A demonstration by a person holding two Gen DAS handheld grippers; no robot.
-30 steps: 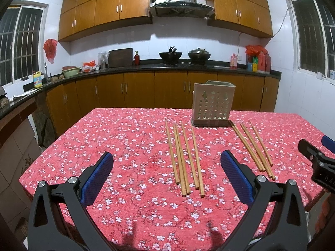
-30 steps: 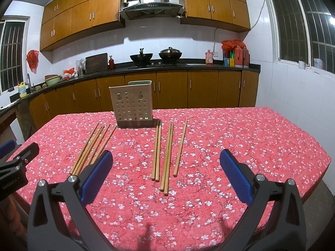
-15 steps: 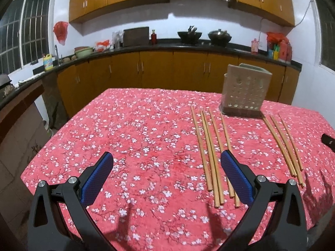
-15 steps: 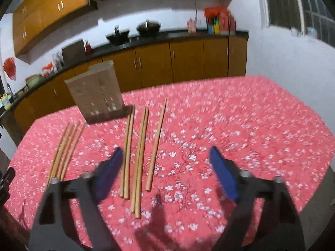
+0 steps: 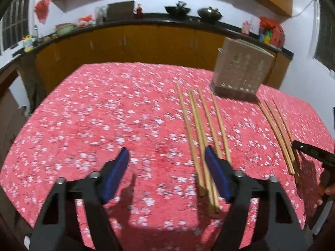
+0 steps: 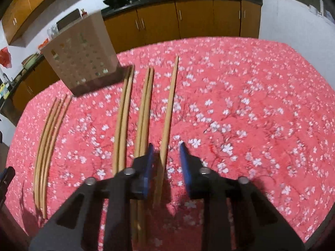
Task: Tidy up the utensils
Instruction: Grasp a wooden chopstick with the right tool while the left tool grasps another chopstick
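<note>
**Chopstick pickup: grip points and handling**

On the table (image 6: 261,96), under a red floral cloth, wooden chopsticks lie in two groups in front of a perforated utensil holder (image 6: 80,56). In the right wrist view the holder stands at 10 o'clock. One group of five sticks (image 6: 144,108) runs from its base toward the camera, and a second group (image 6: 49,138) lies at 9 o'clock.

The right gripper (image 6: 165,159) has just been closing. Its jaws stand narrow with the rightmost chopstick (image 6: 170,104) of the near group between them. The blue pads appear not yet to press on it.

The left gripper (image 5: 167,173) has also just been closing. It is part-open above bare cloth, with nothing between its jaws. Its right finger (image 5: 216,175) overlaps the near ends of the second group.

Handling, as judged:
- The sticks look light, stiff and smooth, and are likely to roll or pivot.
- Take hold near the thick end closest to the camera, square across the shaft.
- Neighbouring sticks lie close, so a wide grip may drag two at once.
</note>
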